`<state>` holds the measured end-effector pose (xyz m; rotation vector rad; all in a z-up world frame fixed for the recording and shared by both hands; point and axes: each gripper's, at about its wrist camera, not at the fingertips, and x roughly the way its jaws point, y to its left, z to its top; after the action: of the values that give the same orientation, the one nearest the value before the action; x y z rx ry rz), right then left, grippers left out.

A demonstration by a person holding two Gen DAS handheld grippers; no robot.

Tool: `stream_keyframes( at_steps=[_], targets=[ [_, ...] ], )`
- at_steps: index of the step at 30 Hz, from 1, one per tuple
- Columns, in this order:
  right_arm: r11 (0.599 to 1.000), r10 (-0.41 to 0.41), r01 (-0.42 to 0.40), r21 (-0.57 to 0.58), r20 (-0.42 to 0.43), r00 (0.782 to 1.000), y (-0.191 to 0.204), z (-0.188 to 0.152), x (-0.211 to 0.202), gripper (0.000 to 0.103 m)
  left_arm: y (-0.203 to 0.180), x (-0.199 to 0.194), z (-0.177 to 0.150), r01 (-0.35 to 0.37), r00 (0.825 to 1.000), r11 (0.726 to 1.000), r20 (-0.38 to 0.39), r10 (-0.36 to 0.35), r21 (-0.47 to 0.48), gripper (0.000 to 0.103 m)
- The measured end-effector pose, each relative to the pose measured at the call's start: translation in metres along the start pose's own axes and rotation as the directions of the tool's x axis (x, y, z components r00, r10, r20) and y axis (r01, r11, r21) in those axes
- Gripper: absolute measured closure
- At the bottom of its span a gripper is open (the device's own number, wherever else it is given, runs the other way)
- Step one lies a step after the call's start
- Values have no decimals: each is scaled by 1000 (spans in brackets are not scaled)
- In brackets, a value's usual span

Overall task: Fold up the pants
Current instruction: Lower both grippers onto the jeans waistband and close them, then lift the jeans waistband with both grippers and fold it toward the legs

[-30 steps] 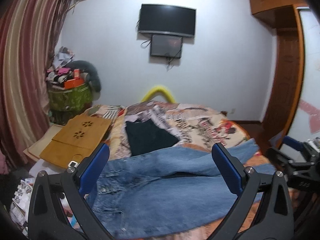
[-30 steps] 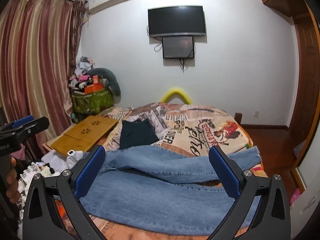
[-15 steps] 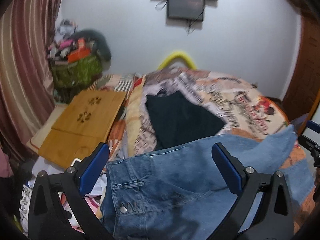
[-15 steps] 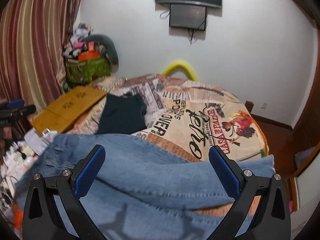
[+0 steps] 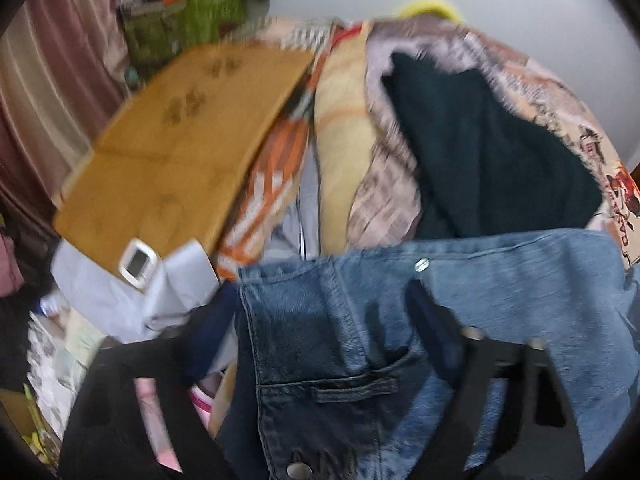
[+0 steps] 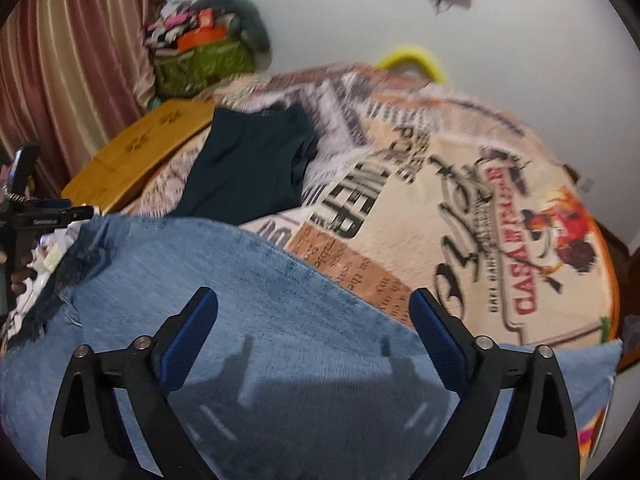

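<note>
Blue jeans lie across the near end of a bed with a printed cover. In the left wrist view my left gripper is open, low over the waistband corner with its belt loop and rivets; the waistband edge lies between its fingers. The view is blurred. In the right wrist view my right gripper is open just above the leg fabric, its shadow on the denim. The left gripper shows at the far left of that view.
A folded dark garment lies on the bed beyond the jeans. A wooden lap desk sits at the bed's left side, with a small white device and clutter below. A green bin and curtains stand behind.
Both grippers have dropped down and forward toward the jeans. The left one now sits over the waistband corner; the right one hovers close over the leg. Both stay open.
</note>
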<state>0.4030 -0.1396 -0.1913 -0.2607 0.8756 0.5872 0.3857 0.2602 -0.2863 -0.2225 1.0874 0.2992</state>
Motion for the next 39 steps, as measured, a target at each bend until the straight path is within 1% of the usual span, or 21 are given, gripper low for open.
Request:
stream_keyframes(
  at_steps=[2,3,5,7,10,11,12,13,14,15,16,18,19,20,22,24,26,31,34,37,39],
  targets=[
    [1000,14,-15,-19,-36,999,-1,3,16,12,8,19,-2,10,999,1000,-46,-11,-19,38],
    [999,20,-22,-26,-50,999,-2,4,21,16,9,24,-3,10,998,1000,-57,-11,-20,41],
    [999,28,-32,-41,-83,996,-3,6,35,22,9,31,-4,11,998,1000,-67,-12,-10,41],
    [998,43,-49,-49,-112,993,-3,8,46,24,8,39,-5,5,997,1000,-79,-7,-15,41],
    [997,62,-68,-43,-134,989,-2,7,59,37,7,47,-4,6,995,1000,-96,-8,-22,41],
    [996,69,-76,-43,-146,987,-1,8,63,40,6,49,-3,7,995,1000,-99,-9,-23,47],
    [996,64,-71,-46,-151,987,-1,8,66,40,3,50,-2,26,994,999,-105,-28,-25,59],
    [996,52,-62,-60,-149,987,3,7,67,40,2,50,-2,49,992,998,-112,-53,-34,66],
    [996,49,-60,-71,-145,988,5,6,67,45,0,50,-1,50,992,998,-114,-55,-44,73],
    [995,55,-66,-75,-139,989,6,4,66,53,-3,49,0,42,993,998,-113,-47,-46,78],
    [995,57,-68,-75,-137,989,7,4,66,58,-7,47,1,28,993,999,-112,-32,-36,80],
    [995,54,-65,-79,-132,990,7,2,66,81,-14,47,0,-4,994,1000,-106,3,-11,86],
    [995,49,-61,-82,-133,990,7,1,66,85,-17,45,0,-16,995,1000,-102,16,-2,87],
    [995,44,-55,-82,-133,990,7,-1,66,92,-18,44,1,-22,995,1000,-99,23,3,91],
    [996,29,-39,-82,-119,992,11,-4,61,95,-23,34,4,-37,996,999,-77,39,16,95],
    [994,-15,5,-112,-89,996,17,-3,53,97,-30,15,12,-41,999,998,-9,41,48,96],
    [995,-34,29,-98,-45,998,14,2,40,97,-34,-4,21,-30,999,998,39,28,49,97],
    [997,-69,71,-28,79,995,-3,28,-7,98,-35,-63,38,-13,986,999,169,6,43,97],
    [997,-62,66,-37,108,992,-1,30,-33,98,-31,-84,34,15,984,999,179,-22,44,97],
    [993,-71,81,-86,114,991,15,18,-50,98,-30,-100,19,26,984,998,177,-35,52,98],
    [994,-62,71,-82,114,992,21,7,-63,98,-28,-112,8,42,982,998,180,-50,51,98]
  ],
)
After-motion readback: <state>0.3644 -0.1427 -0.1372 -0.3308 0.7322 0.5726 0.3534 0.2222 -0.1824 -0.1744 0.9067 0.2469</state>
